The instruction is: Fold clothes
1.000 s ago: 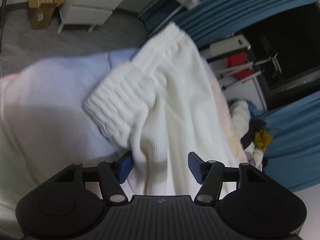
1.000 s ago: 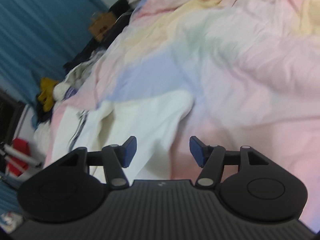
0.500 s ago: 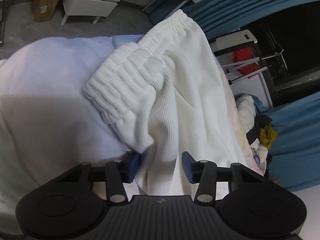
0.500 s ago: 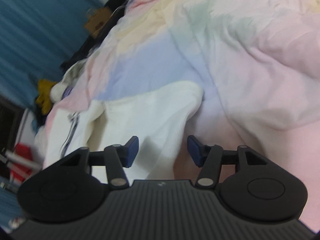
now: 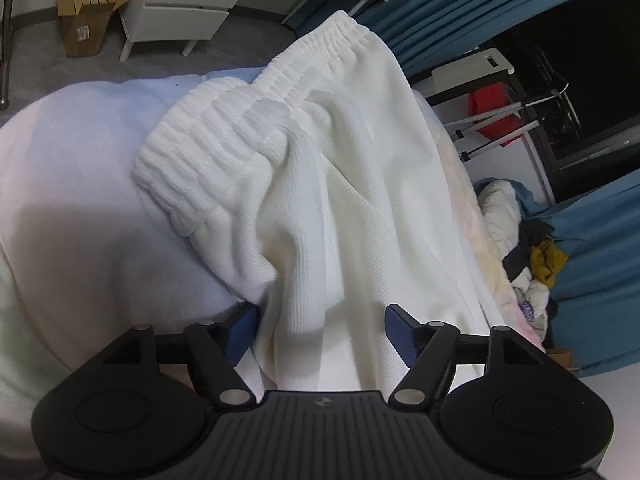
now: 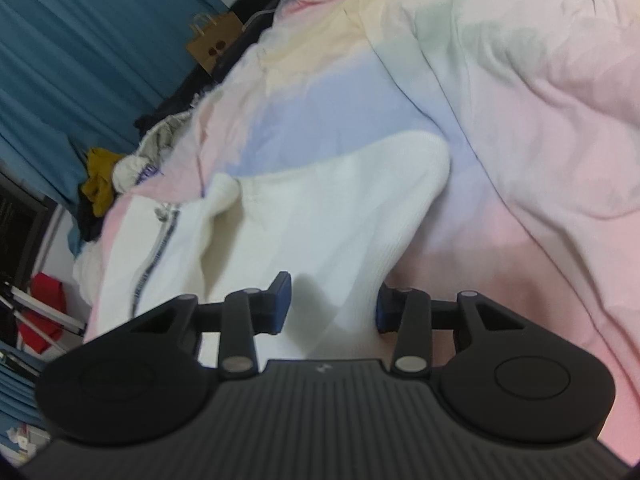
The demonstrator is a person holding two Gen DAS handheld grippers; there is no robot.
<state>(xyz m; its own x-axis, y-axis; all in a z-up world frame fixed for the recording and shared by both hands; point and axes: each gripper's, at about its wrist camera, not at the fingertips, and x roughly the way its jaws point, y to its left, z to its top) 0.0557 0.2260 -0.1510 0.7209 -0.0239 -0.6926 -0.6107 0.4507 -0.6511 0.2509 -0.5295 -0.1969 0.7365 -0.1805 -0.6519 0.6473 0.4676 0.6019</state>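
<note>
A white ribbed garment (image 5: pixel 340 200) with a gathered elastic waistband (image 5: pixel 208 160) lies bunched on the pastel bed sheet (image 5: pixel 80 200). My left gripper (image 5: pixel 320 334) is low over its near folds. Its jaws are opening, cloth lies between them, and the left pad is half buried under a fold. In the right wrist view the garment's other end (image 6: pixel 320 220) lies flat on the sheet (image 6: pixel 520 120). My right gripper (image 6: pixel 332 308) straddles this end. Its jaws are closing, with cloth between the pads but not pinched.
Beyond the bed's far edge stand a white drawer unit (image 5: pixel 188 8) and an open cardboard box (image 5: pixel 86 16) on grey floor. A heap of clothes (image 5: pixel 528 264) lies by blue curtains (image 5: pixel 600 260). A zip trim (image 6: pixel 156 248) runs along the cloth at left; a paper bag (image 6: pixel 212 44) stands behind.
The left jaws narrowed on the cloth, then spread wide again. The right gripper came down and forward over the garment's end, and its jaws have drawn closer together.
</note>
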